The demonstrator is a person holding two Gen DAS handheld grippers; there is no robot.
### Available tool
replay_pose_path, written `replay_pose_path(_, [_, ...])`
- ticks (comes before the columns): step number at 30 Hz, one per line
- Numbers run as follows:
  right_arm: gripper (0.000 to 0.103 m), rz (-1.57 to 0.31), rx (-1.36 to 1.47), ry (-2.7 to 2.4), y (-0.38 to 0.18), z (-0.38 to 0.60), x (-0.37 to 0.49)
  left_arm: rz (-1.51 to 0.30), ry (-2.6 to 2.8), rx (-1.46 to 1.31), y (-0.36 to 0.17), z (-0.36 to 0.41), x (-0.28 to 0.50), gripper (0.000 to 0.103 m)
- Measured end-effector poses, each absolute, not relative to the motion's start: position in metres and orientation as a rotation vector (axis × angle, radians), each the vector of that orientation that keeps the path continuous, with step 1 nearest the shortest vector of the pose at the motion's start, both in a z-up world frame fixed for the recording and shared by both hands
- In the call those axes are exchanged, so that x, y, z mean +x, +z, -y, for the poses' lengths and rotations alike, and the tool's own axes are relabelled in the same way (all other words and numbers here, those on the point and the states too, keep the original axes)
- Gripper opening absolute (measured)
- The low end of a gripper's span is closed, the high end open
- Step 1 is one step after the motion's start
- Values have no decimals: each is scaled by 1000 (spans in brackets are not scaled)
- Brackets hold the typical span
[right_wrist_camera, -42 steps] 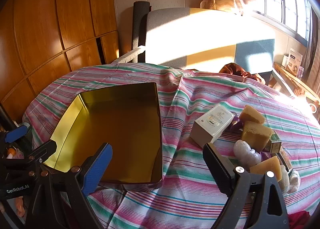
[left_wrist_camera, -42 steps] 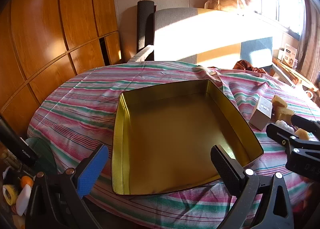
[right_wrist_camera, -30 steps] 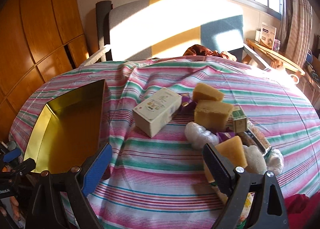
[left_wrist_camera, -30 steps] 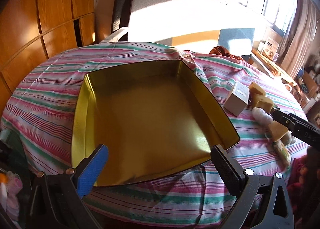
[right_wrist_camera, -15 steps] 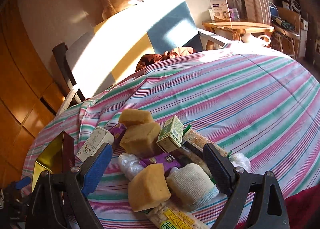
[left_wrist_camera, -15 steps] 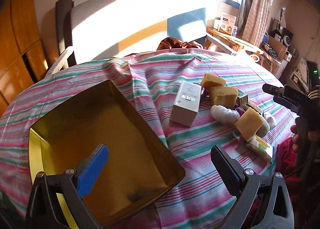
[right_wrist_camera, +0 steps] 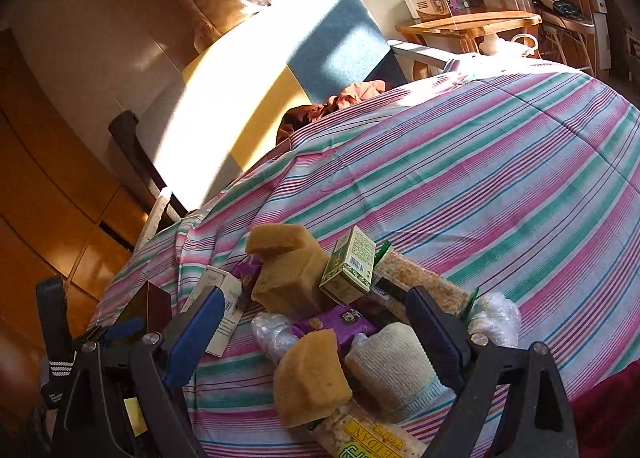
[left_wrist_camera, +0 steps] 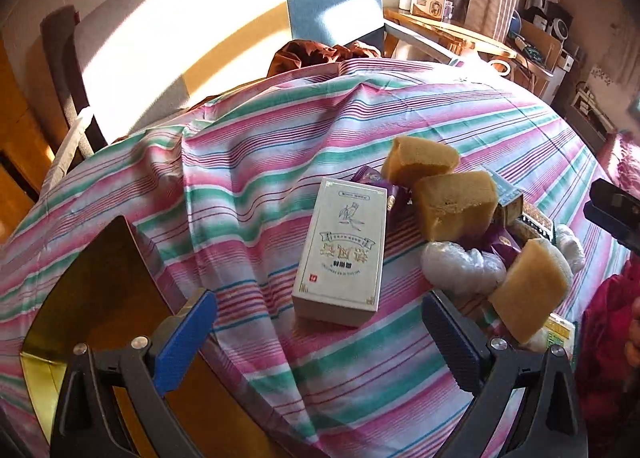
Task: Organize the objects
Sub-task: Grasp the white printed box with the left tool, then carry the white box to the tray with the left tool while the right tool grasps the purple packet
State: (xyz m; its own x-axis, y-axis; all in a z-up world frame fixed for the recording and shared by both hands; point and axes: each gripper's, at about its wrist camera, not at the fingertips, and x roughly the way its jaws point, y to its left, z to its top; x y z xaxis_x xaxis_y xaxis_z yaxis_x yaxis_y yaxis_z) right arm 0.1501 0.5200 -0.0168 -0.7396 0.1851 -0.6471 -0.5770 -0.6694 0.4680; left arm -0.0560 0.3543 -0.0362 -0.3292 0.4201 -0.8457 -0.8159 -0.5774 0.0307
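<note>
Over the table's right side both grippers, left gripper (left_wrist_camera: 318, 332) and right gripper (right_wrist_camera: 314, 332), hover wide-jawed and empty above the heaped sponges (right_wrist_camera: 310, 376) and box (left_wrist_camera: 342, 250), choosing a first pick for the tin (left_wrist_camera: 96, 298) at the left edge.

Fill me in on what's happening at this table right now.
A person holds two grippers over a striped tablecloth, tidying a heap of small items. The left gripper is open and empty, facing a white carton. The right gripper is open too, hovering over the heap: yellow sponges, a small green box, snack bars. The gold tin at the left shows nothing inside.
</note>
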Motion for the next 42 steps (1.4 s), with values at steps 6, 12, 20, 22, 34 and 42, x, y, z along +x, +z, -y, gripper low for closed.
replay_pose_path(6, [94, -918, -830, 2424, -18, -515, 144, -713, 1968, -1071, -52, -384, -65, 103])
replay_pose_path(12, [94, -915, -840, 2417, -20, -516, 143, -723, 1938, -1134, -72, -401, -78, 53])
replay_pose_path(20, [94, -872, -872, 2402, -22, -513, 139, -541, 1952, -1104, -51, -358, -55, 51])
replay_pose_path(22, [93, -852, -881, 2399, -22, -511, 137, -498, 1969, -1072, -39, -342, -47, 51])
replay_pose_path(34, [79, -648, -991, 2472, -18, -481, 117, -259, 2137, -1026, 5, -209, -31, 51])
replay_pose_path(42, [51, -361, -1243, 2637, -13, -434, 42, -143, 2263, -1101, -8, -123, -39, 51])
